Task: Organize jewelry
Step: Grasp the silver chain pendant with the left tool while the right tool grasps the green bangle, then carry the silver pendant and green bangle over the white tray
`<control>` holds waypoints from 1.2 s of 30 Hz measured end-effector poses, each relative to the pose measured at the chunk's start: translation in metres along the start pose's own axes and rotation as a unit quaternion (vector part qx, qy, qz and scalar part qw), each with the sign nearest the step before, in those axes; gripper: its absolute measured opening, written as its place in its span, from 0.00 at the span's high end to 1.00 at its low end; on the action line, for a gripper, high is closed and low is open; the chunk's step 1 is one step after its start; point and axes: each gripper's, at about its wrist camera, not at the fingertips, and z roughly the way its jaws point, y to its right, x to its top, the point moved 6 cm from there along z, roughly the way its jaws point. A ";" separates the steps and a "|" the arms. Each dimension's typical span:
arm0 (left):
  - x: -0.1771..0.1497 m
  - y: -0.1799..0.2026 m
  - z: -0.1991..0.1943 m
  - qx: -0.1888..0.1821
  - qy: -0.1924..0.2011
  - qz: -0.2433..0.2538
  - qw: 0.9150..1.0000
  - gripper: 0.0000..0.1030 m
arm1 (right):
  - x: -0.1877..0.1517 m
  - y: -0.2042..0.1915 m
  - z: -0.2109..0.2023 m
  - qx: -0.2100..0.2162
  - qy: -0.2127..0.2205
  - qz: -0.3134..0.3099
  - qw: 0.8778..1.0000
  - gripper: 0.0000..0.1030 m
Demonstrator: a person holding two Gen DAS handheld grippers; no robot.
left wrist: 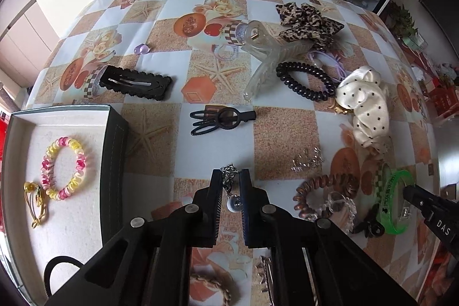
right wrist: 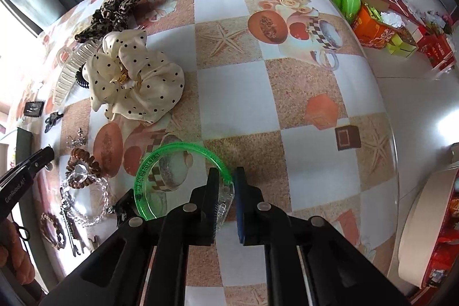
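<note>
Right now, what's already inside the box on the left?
Inside the box: a pink-and-yellow spiral hair tie, a yellow elastic tie touching it, and a black loop at the near end. The left gripper body hides the near corner.

Jewelry and hair pieces, some boxed, most loose on the cloth

In the left wrist view, the open box [left wrist: 114,131] at 9 o'clock holds a pink-and-yellow coil tie [left wrist: 63,167] and, touching it at its 7 o'clock, a yellow elastic [left wrist: 36,202]. A silver pendant [left wrist: 231,185] sits at 6 o'clock. A black snap clip [left wrist: 136,82] lies at 10 o'clock, a black oval clip [left wrist: 222,119] near center, a clear claw clip [left wrist: 264,59] at 1 o'clock, a polka-dot scrunchie [left wrist: 365,105] at 3 o'clock, and a green bangle [left wrist: 397,201] at 4 o'clock, flat on the cloth.
</note>
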 end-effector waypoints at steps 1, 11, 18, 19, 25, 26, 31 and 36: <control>-0.001 0.001 -0.003 -0.002 0.002 0.001 1.000 0.86 | -0.001 0.001 -0.002 0.004 0.001 0.002 1.000 0.89; -0.014 0.015 -0.044 -0.033 0.022 0.018 0.999 0.86 | -0.007 0.006 -0.025 0.035 0.006 0.019 0.999 0.89; -0.023 0.015 -0.075 -0.053 0.039 0.021 0.998 0.86 | -0.013 0.003 -0.044 0.045 0.009 0.023 0.999 0.89; -0.024 0.014 -0.079 -0.054 0.041 0.020 0.997 0.86 | -0.014 0.002 -0.046 0.046 0.010 0.022 0.999 0.89; -0.028 -0.002 -0.103 -0.059 0.056 0.009 0.997 0.86 | -0.016 -0.015 -0.061 0.056 0.014 0.009 0.998 0.89; -0.029 -0.007 -0.106 -0.059 0.058 0.006 0.997 0.86 | -0.016 -0.020 -0.063 0.058 0.015 0.005 0.998 0.89; -0.033 -0.030 -0.121 -0.054 0.069 -0.005 0.996 0.86 | -0.014 -0.050 -0.073 0.072 0.019 -0.019 0.997 0.89; -0.041 -0.062 -0.133 -0.044 0.077 -0.025 0.996 0.86 | -0.013 -0.095 -0.079 0.088 0.018 -0.057 0.994 0.89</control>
